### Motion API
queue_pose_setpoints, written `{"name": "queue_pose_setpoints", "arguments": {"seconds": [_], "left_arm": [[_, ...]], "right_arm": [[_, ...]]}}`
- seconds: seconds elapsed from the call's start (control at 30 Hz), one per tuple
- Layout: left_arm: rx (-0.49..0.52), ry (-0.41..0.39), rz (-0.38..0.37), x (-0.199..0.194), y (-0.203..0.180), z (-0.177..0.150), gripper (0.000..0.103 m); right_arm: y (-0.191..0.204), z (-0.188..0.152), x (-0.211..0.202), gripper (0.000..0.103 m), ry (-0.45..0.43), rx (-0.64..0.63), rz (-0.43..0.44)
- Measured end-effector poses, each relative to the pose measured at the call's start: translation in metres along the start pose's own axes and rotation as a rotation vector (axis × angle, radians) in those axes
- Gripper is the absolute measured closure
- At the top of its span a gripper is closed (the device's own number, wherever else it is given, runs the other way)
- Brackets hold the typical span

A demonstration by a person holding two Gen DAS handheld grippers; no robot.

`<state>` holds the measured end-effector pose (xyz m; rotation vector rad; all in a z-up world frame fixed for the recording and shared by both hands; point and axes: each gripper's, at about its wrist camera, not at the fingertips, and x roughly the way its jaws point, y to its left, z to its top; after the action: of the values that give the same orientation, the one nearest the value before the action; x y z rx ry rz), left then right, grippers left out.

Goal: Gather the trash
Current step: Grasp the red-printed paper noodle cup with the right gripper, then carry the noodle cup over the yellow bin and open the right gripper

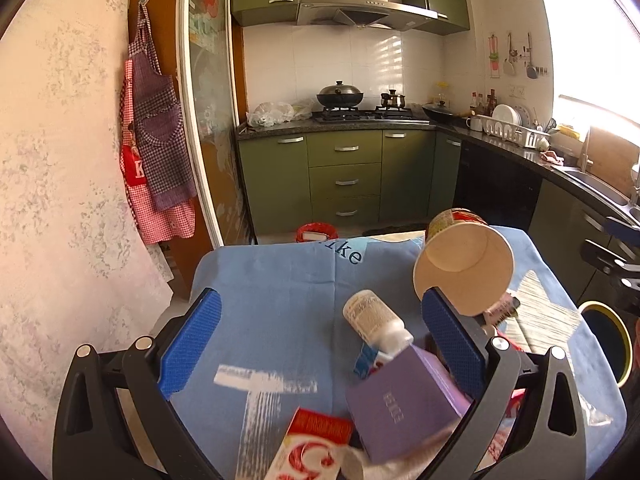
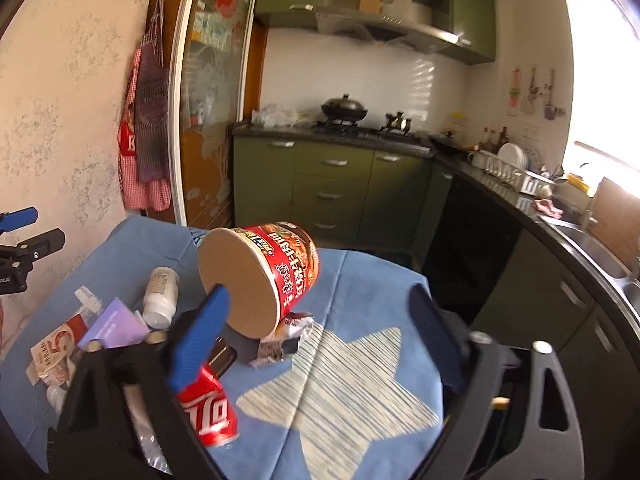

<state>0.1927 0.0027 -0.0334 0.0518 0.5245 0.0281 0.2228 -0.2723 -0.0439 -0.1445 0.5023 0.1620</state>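
Trash lies on a blue tablecloth [image 1: 272,280]. A red instant-noodle cup [image 2: 264,276] lies tipped on its side, base toward me; it also shows in the left wrist view [image 1: 464,264]. A white pill bottle [image 1: 374,318], a purple box [image 1: 404,404] and a red-and-white carton [image 1: 316,444] lie close together. A crushed red cola can [image 2: 208,412] and a crumpled wrapper [image 2: 284,340] lie near the cup. My left gripper [image 1: 320,340] is open above the bottle and box. My right gripper [image 2: 316,332] is open, its left finger [image 2: 200,336] in front of the cup.
A bin with a yellow rim [image 1: 608,340] stands at the table's right edge. A red basket [image 1: 316,232] sits on the floor beyond the table. Green kitchen cabinets [image 1: 344,176], a stove with pots [image 1: 340,96] and a sink counter [image 2: 580,232] lie behind. Aprons [image 1: 156,140] hang on the left wall.
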Motion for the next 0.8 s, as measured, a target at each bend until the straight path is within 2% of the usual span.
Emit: {"name": "queue_pose_setpoints", "arguments": {"seconds": [0.07,0.13,0.2,0.27,0.47,0.5,0.57,0.63,0.8], "left_arm": [[-0.005,0.003,-0.002,0.014,0.000,0.005,0.004],[-0.019,0.011,-0.012,0.030,0.003,0.007,0.004],[-0.026,0.029,-0.023,0.042,0.004,0.006,0.004],[-0.020,0.059,-0.029,0.053,0.005,0.002,0.004],[-0.006,0.083,-0.039,0.063,0.002,-0.007,0.004],[-0.001,0.081,-0.038,0.062,0.002,-0.009,0.004],[0.003,0.080,-0.041,0.063,0.001,-0.010,0.004],[0.001,0.081,-0.047,0.059,0.002,-0.014,0.004],[-0.003,0.074,-0.053,0.055,0.005,-0.015,0.004]], "right_arm": [[0.007,0.006,0.025,0.039,0.038,-0.034,0.035],[0.015,0.008,0.048,0.047,0.085,-0.079,0.047],[0.027,0.009,0.068,0.047,0.114,-0.118,0.058],[0.040,0.009,0.084,0.047,0.124,-0.167,0.030],[0.057,0.013,0.137,0.048,0.127,-0.226,-0.121],[0.057,0.015,0.143,0.051,0.131,-0.224,-0.139],[0.055,0.020,0.152,0.078,0.139,-0.219,-0.163],[0.047,0.028,0.160,0.096,0.150,-0.193,-0.176],[0.000,0.059,0.171,0.099,0.268,0.014,-0.043]]}}
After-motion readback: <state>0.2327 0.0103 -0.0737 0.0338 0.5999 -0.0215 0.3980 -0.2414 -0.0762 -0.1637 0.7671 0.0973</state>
